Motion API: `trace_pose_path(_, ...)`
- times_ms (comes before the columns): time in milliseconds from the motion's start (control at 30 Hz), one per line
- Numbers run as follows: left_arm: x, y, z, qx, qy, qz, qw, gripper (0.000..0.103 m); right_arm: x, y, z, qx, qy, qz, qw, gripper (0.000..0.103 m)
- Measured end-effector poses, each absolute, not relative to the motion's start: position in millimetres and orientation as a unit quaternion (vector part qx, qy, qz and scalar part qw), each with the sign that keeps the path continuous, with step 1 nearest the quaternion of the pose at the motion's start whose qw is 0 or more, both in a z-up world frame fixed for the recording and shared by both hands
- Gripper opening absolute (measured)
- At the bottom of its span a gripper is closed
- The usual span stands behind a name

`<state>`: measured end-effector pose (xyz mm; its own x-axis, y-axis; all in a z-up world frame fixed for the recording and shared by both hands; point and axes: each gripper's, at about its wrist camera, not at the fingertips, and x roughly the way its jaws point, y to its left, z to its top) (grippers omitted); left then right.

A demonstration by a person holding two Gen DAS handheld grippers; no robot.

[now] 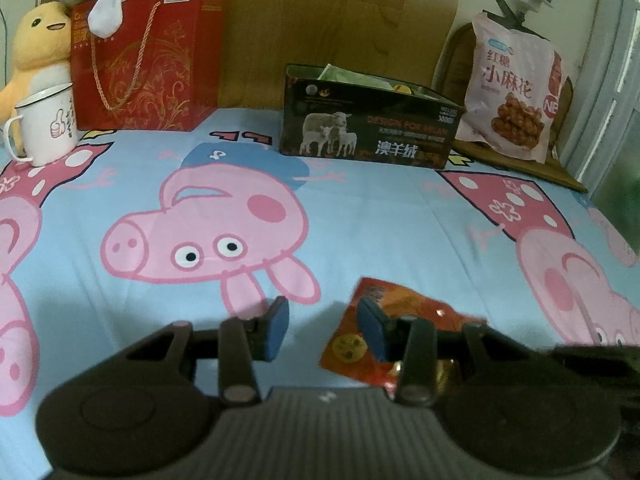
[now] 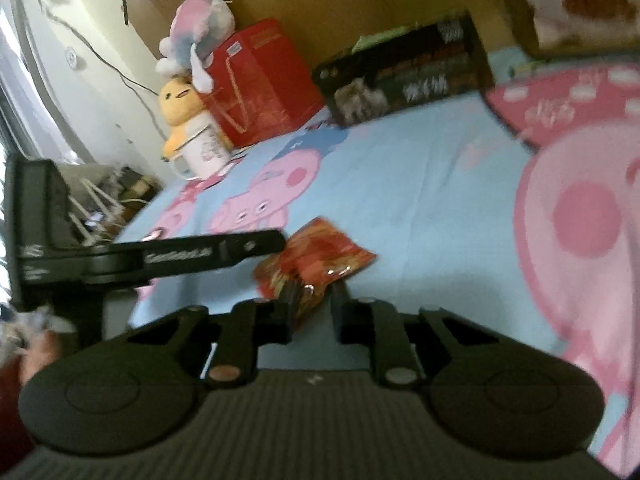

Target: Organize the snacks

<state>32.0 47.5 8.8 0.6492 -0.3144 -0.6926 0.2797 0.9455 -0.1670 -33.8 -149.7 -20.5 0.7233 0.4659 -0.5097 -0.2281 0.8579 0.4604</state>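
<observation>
While lying low and centre on the blue pig-print sheet, crinkly red-orange foil snack packet pinched at its near corner by right gripper; left gripper, fingers spread and empty, just left of it. Black open-topped cardboard box far beyond, upper centre.

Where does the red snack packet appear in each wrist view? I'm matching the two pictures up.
Left wrist: red snack packet at lower centre-right, behind the left gripper's right finger.
Right wrist: packet at centre, its near end between the right gripper's fingers.
Shared landmark: the black sheep-print box.
</observation>
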Motion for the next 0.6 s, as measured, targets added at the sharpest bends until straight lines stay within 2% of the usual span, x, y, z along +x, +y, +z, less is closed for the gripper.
trace_pose_path(100,32.4,48.2,8.7,-0.023,0.386,-0.167,0.907,0.039,-36.1,-142.1,-17.0,0.128,0.292,0.161,0.934,0.024)
trace_pose_path(233,33.2,47.9,8.5,-0.019,0.386,-0.169,0.907,0.039,-38.5,-149.2,-19.0,0.14,0.289,0.173,0.931,0.025)
trace_pose_path(333,33.4,48.7,8.5,-0.02,0.385,-0.171,0.907,0.04,-45.2,-153.3,-19.4,0.125,0.282,0.179,0.934,0.033)
trace_pose_path(400,33.3,48.9,8.1,-0.019,0.384,-0.172,0.907,0.04,-49.6,-151.1,-20.2,0.117,0.283,0.179,0.935,0.044)
trace_pose_path(600,33.0,47.8,7.6,-0.014,0.383,-0.173,0.907,0.041,-52.0,-140.4,-21.6,0.084,0.282,0.178,0.939,0.046)
